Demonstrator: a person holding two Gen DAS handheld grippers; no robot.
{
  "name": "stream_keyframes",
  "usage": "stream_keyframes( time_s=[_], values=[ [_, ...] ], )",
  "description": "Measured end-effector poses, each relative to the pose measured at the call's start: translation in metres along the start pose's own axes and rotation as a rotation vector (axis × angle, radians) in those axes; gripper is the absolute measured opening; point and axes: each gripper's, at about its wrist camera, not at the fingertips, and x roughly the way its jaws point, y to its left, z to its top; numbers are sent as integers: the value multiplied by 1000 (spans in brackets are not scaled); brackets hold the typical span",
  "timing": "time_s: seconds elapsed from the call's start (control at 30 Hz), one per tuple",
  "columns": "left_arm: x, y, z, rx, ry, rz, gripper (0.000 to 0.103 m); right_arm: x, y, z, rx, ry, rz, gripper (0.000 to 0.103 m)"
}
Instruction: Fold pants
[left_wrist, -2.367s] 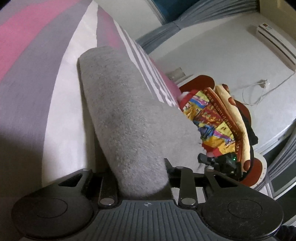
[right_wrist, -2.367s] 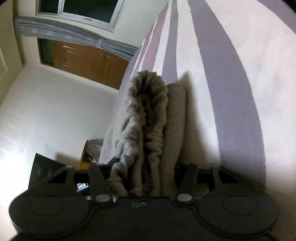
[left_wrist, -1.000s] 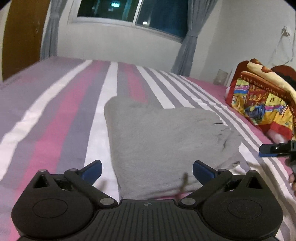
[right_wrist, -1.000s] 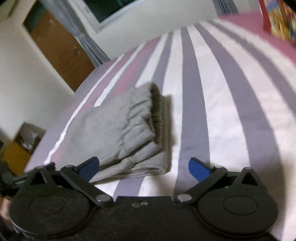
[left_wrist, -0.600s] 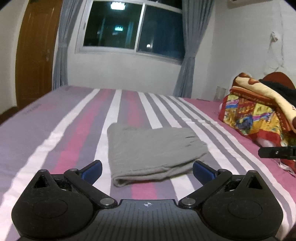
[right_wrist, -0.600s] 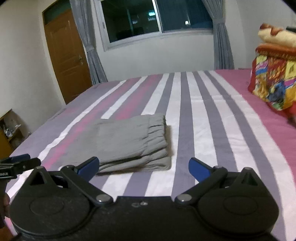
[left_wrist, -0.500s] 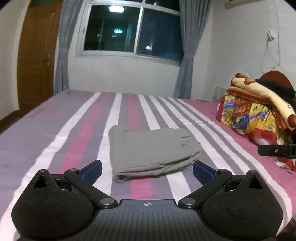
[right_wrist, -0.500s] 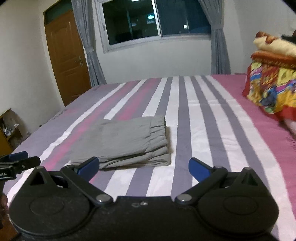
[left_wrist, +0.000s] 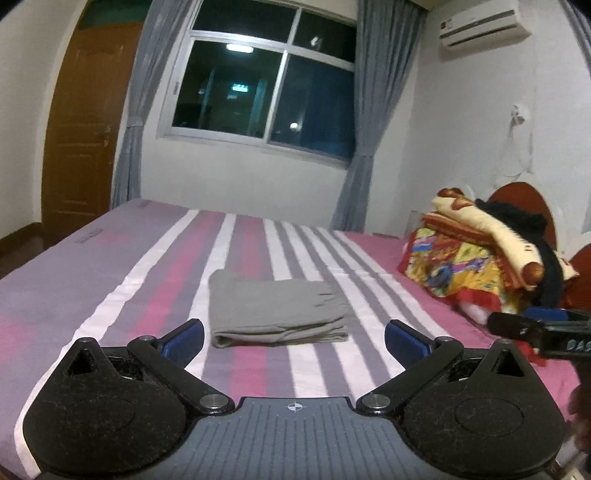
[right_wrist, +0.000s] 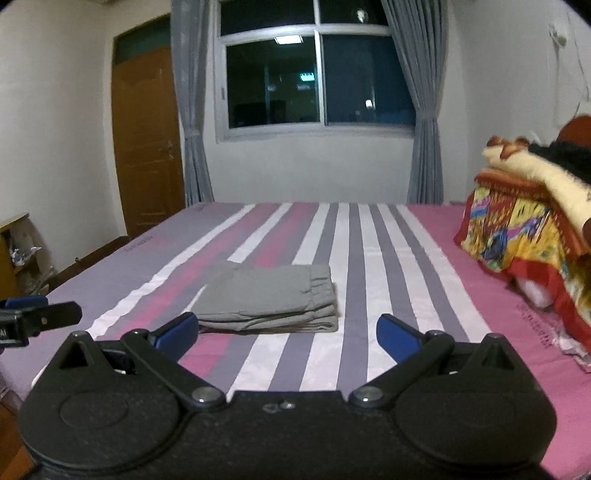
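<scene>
The grey pants (left_wrist: 273, 310) lie folded in a flat rectangular stack on the striped bed (left_wrist: 155, 280); they also show in the right wrist view (right_wrist: 269, 297), waistband to the right. My left gripper (left_wrist: 293, 339) is open and empty, held back from the pants near the bed's front edge. My right gripper (right_wrist: 284, 332) is open and empty, also back from the pants. Each gripper shows at the edge of the other's view: the right gripper (left_wrist: 535, 328) and the left gripper (right_wrist: 33, 314).
A pile of colourful blankets (left_wrist: 476, 266) sits at the headboard on the right, also in the right wrist view (right_wrist: 524, 225). A window with grey curtains (right_wrist: 314, 81) is behind the bed. A wooden door (right_wrist: 147, 147) stands at the left.
Both grippers let go of the pants, opened and drew back and up from the bed. The pants now lie folded and farther away in both views.
</scene>
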Motion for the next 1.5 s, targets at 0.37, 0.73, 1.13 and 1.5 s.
stream_keyframes(
  time_s=[0.37,0.73,1.13,1.5],
  values=[
    [-97,-27,-8,46,-136,33,103,-79,3,-12,12,-78,-16,103],
    [-99,-20,-9,43,-119,22,103,-68,29,-6,-39,-77,-6,103],
    [-104,-30,-6,66,-131,20,103,-78,25,-7,-31,-97,-4,103],
    [-105,-31,-5,71,-129,16,103,-80,28,-7,-29,-100,-1,103]
  ],
)
